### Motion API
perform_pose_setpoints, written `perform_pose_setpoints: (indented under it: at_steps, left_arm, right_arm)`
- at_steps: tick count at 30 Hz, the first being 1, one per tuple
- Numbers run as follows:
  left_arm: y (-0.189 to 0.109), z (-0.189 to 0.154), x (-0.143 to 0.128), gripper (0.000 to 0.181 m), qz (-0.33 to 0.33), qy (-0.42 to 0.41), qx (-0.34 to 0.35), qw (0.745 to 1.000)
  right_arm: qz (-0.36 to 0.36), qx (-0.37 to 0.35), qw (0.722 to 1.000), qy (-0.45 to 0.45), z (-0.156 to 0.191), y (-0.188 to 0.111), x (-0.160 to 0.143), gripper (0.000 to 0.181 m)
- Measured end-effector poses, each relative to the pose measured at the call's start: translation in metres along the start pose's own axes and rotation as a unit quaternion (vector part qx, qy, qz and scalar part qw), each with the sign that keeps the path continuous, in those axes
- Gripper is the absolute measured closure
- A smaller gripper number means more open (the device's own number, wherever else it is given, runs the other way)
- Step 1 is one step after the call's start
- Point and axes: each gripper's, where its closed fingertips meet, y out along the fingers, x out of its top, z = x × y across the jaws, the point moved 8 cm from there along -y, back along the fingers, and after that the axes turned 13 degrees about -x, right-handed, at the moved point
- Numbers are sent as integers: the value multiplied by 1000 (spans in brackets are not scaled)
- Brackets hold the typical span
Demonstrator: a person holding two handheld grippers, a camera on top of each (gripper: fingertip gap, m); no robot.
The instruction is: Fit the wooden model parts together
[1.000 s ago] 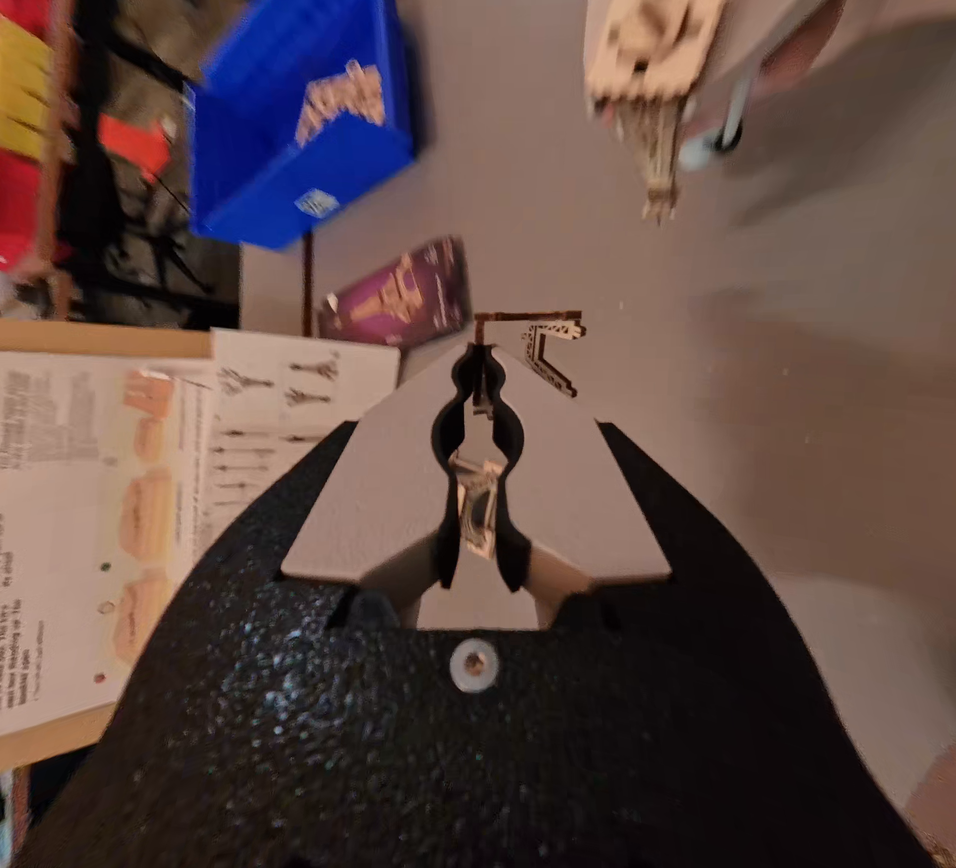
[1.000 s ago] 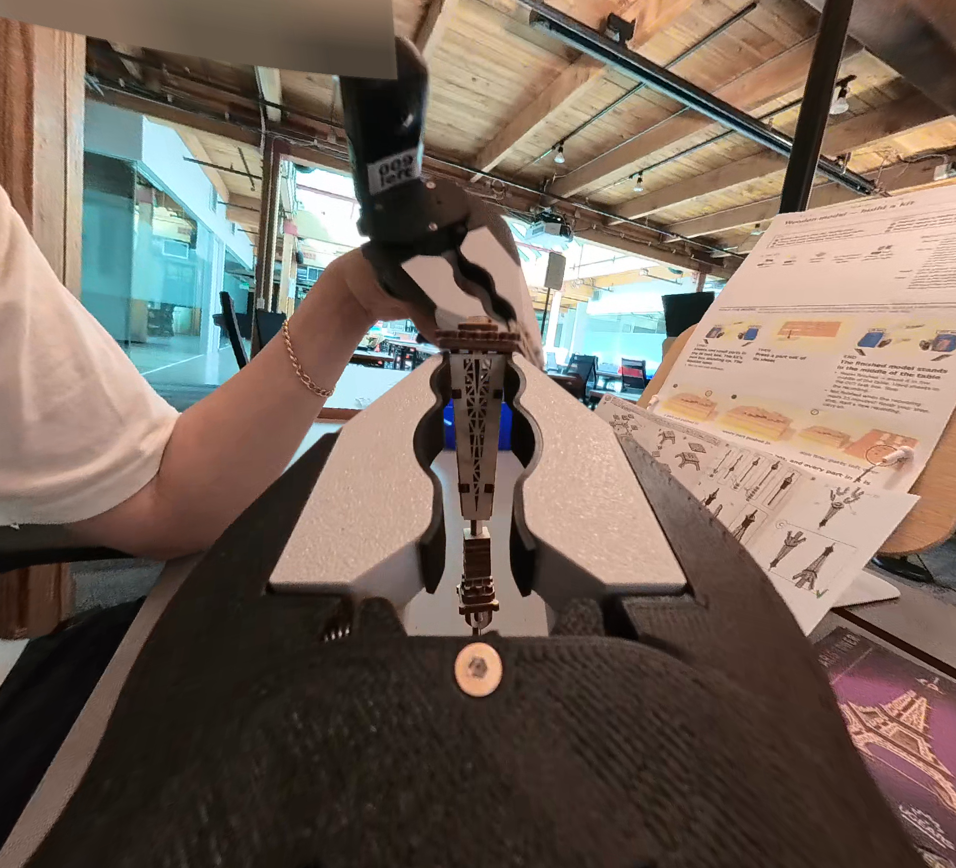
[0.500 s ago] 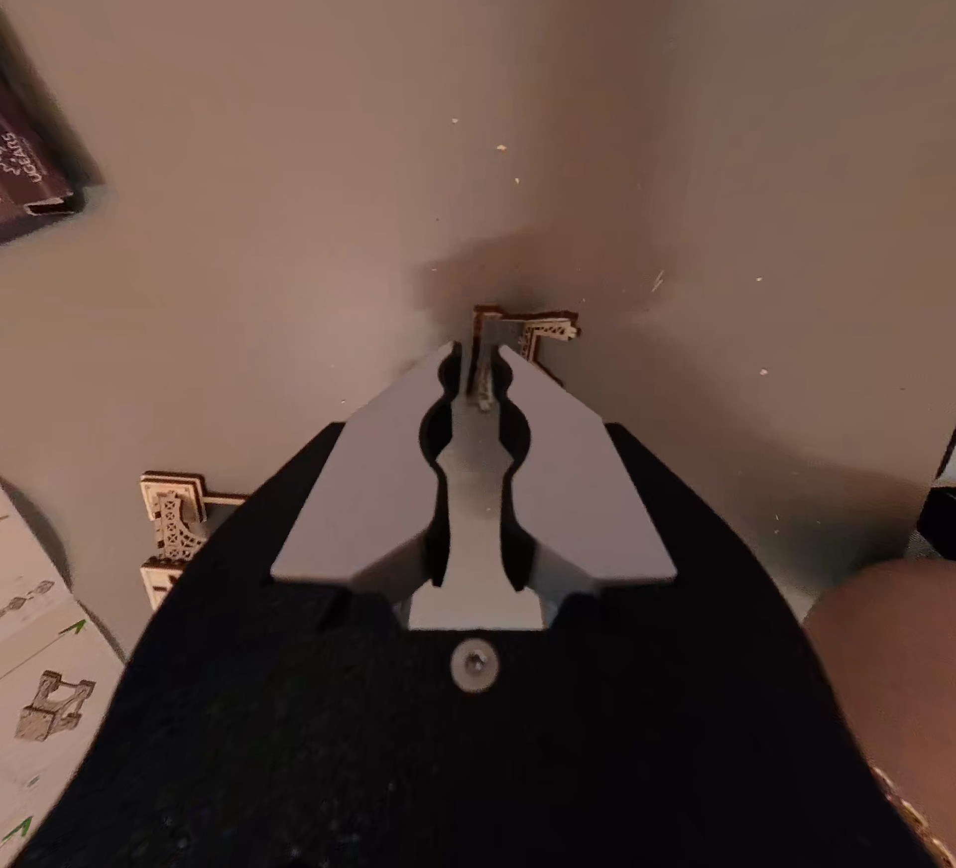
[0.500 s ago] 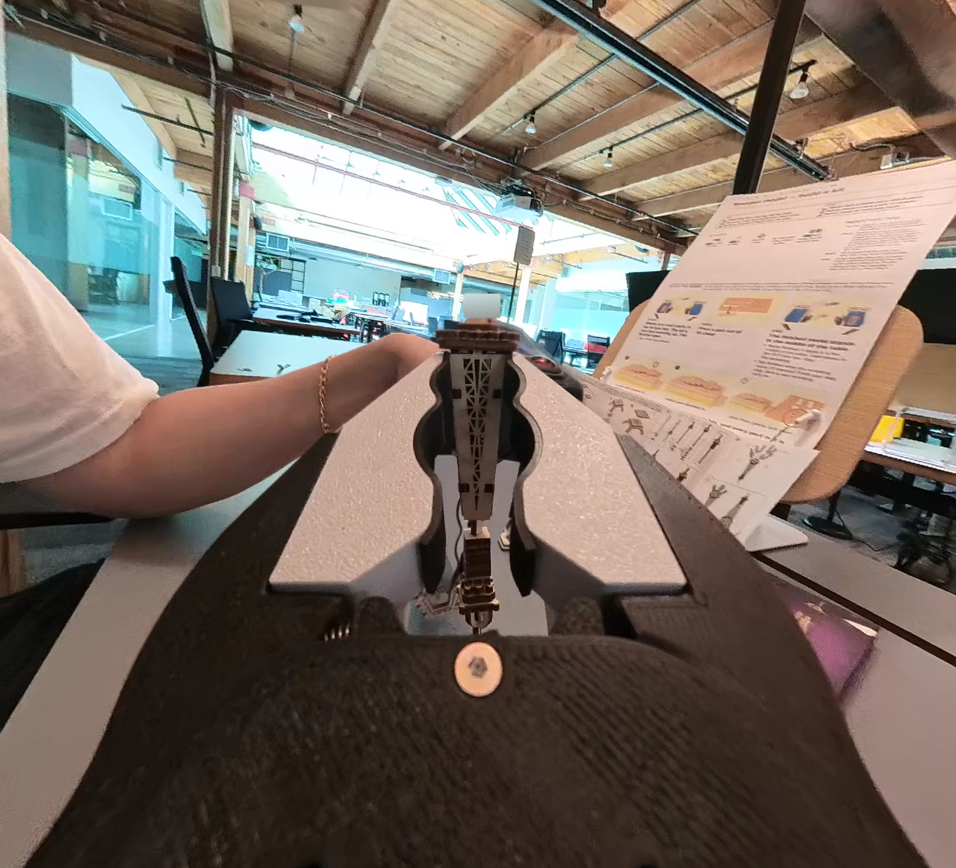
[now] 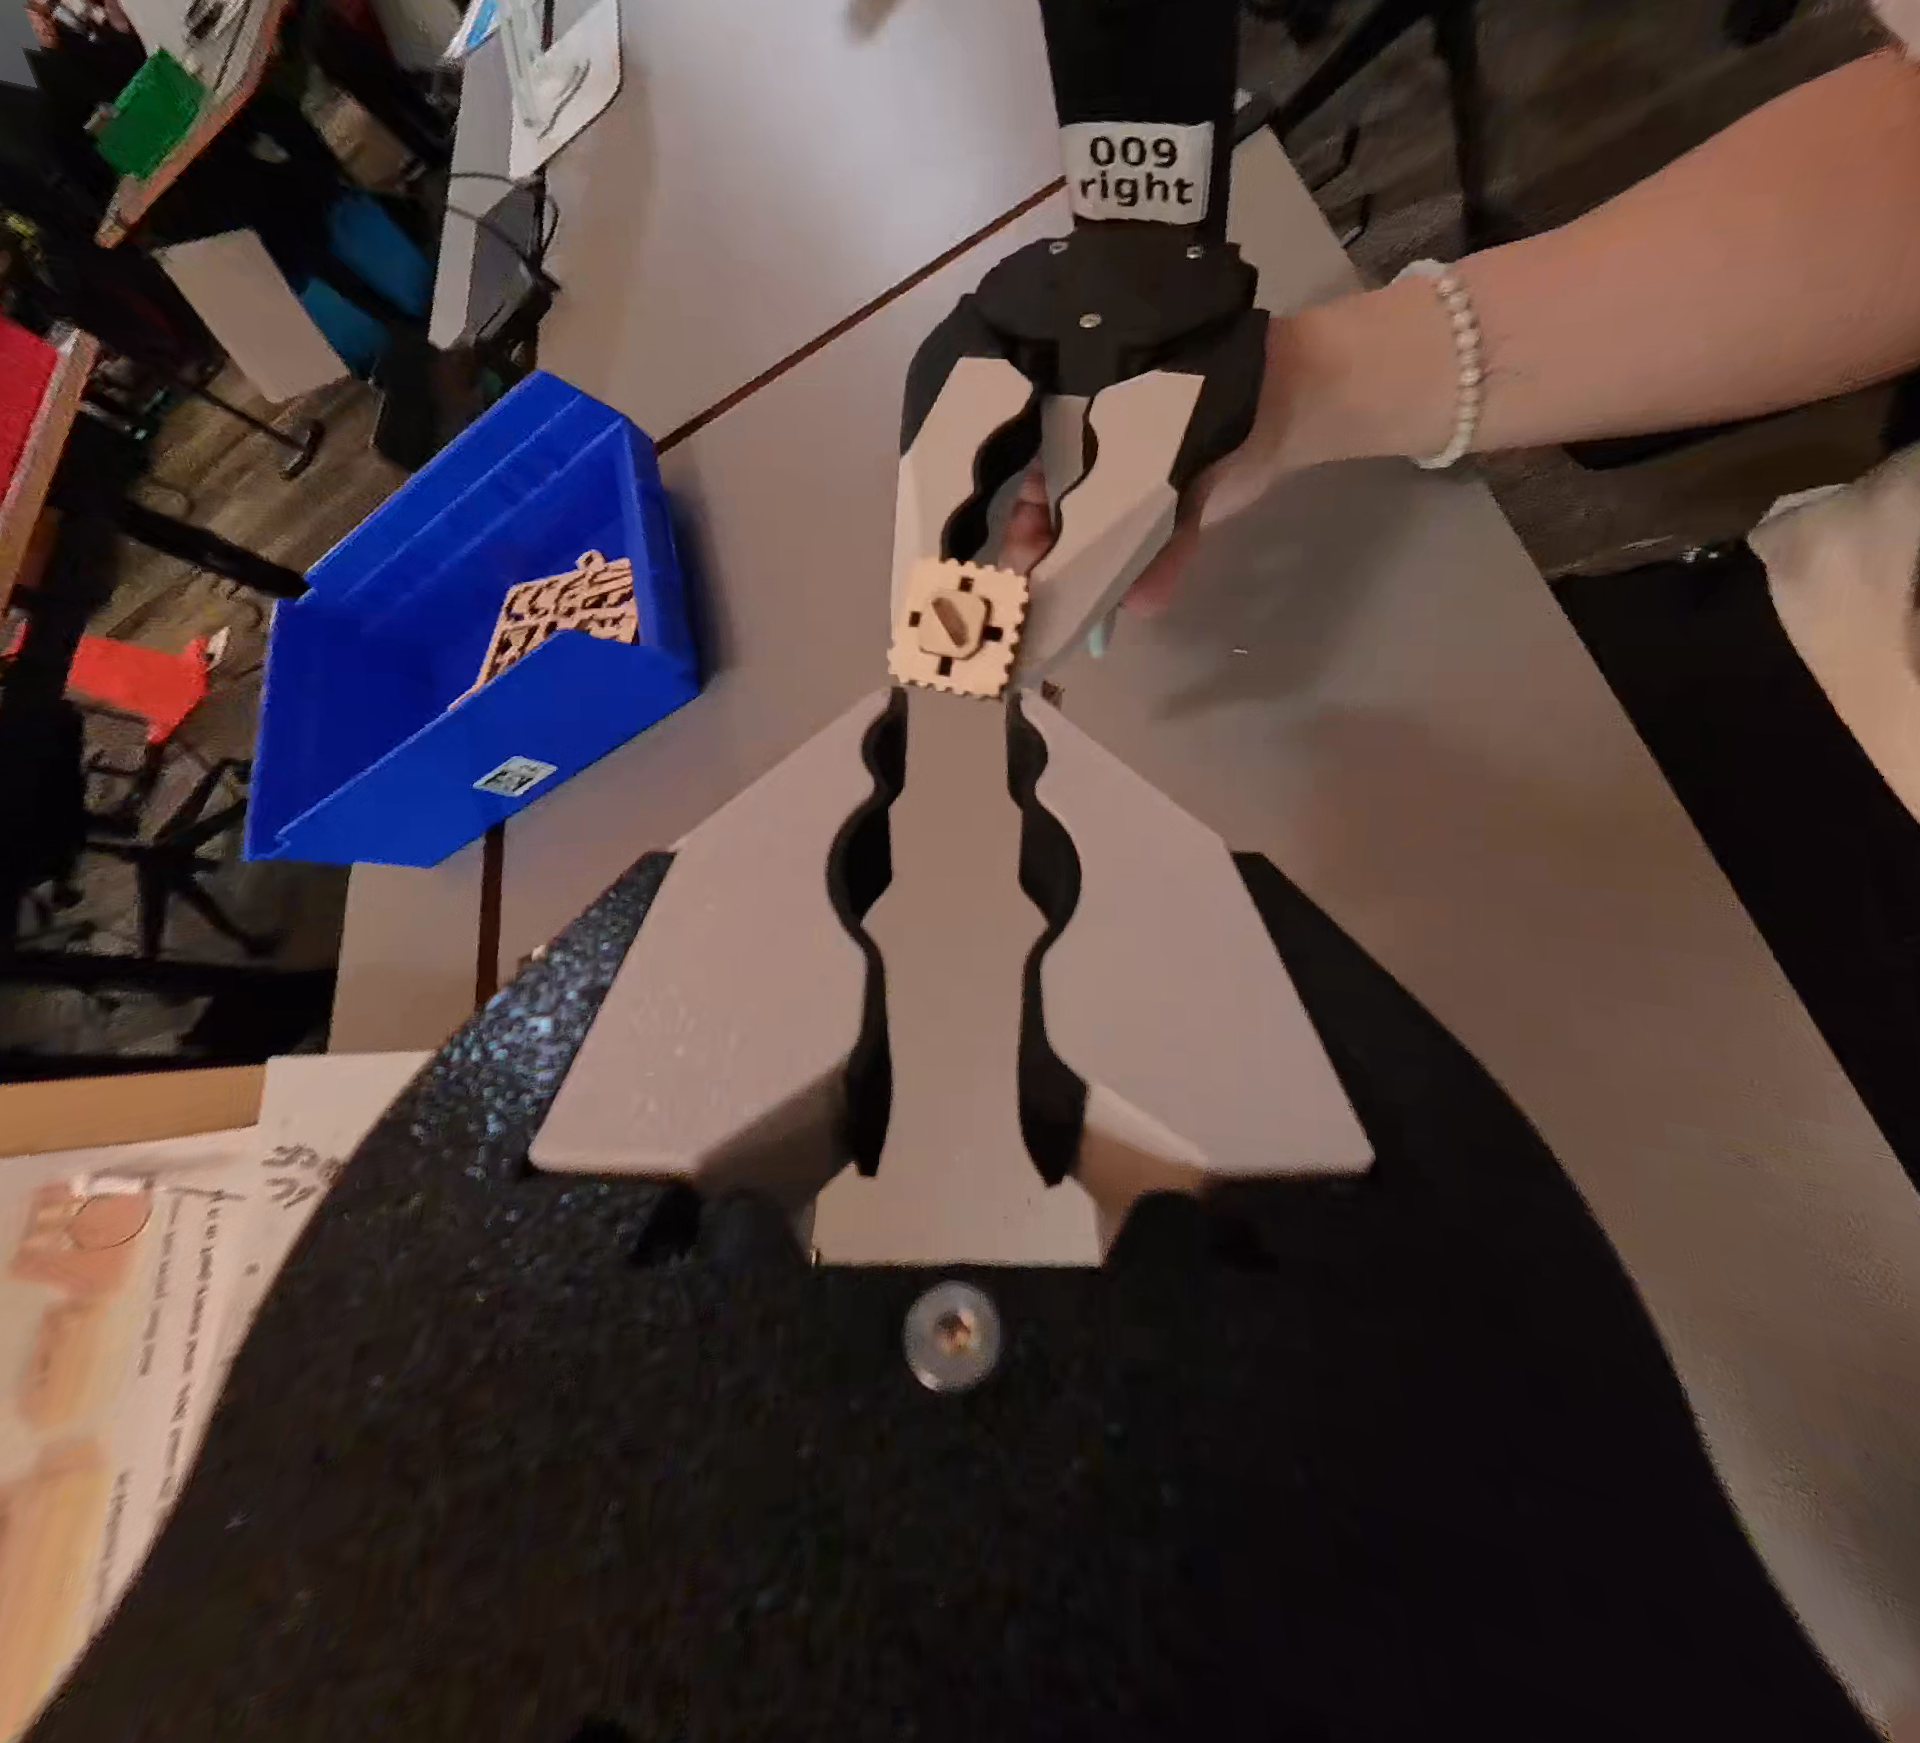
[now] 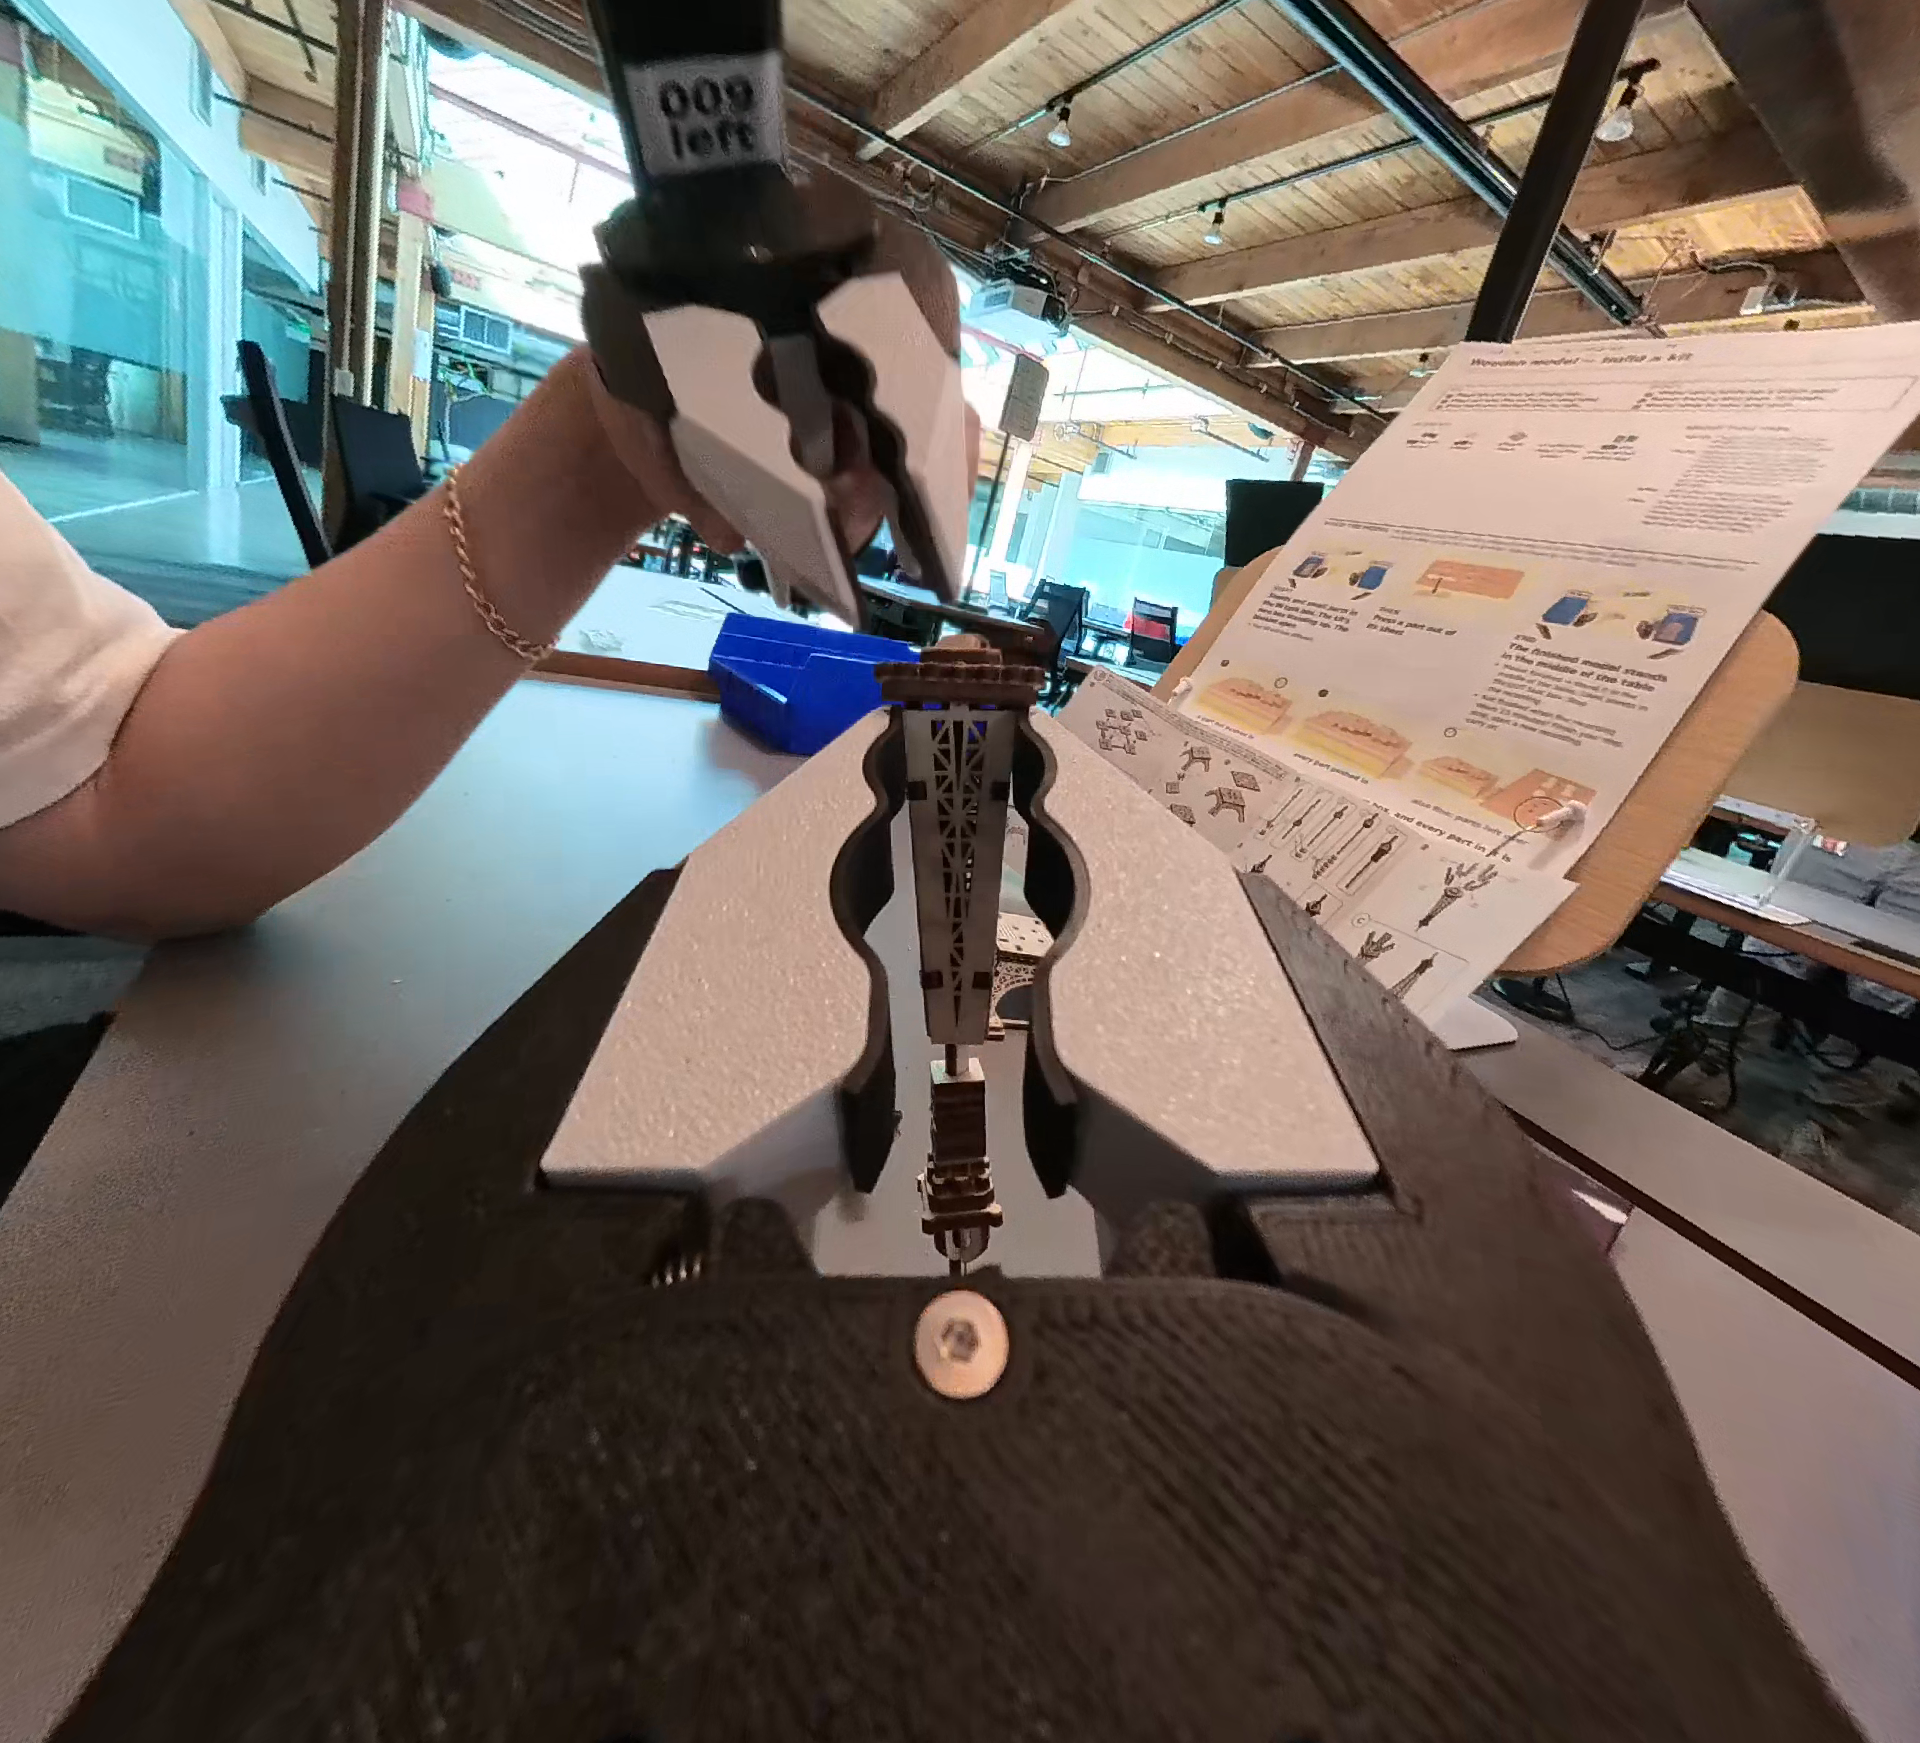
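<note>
Between the two grey fingers of the right claw (image 6: 961,737) sits the wooden tower model (image 6: 954,872), a tapering lattice spire clamped along its length, its narrow tip pointing back at the camera and its wide square base (image 5: 958,623) projecting past the fingertips at 12 o'clock. That claw is closed on the tower.

At 12 o'clock in the left wrist view, the toothed base plate shows face-on with a round peg in its middle, just beyond the tips of the left claw (image 5: 954,706). The left claw's fingers stand apart with bare bench (image 5: 1455,758) visible between them; they grip nothing here (the tips flank the base's lower edge, but whether they touch it cannot be told).

The right wrist view shows the left claw (image 6: 894,602) coming down from 11 o'clock, tilted, its tips just above the tower's base, held by a hand (image 6: 623,457) with a chain bracelet on the wrist and the forearm resting near the bench. The left view shows the right hand (image 5: 1226,457) reaching in from 3 o'clock, a beaded bracelet on its wrist.

Only the left view looks into the blue bin (image 5: 457,685) at 9 o'clock, where a wooden sheet (image 5: 561,613) lies. Only the right view shows the instruction board (image 6: 1558,602) propped at 2 o'clock.
</note>
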Motion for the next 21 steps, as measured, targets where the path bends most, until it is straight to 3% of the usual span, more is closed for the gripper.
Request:
perform_pose_setpoints:
  at_steps: [3, 21]
  left_arm:
    - [4, -1, 3, 157, 8, -3, 4, 1000]
    - [16, -11, -1, 164, -12, -31, -110, 993]
  right_arm:
    - [4, 11, 1000, -16, 5, 2, 1, 163]
    - [35, 108, 994, -10, 21, 0, 2, 163]
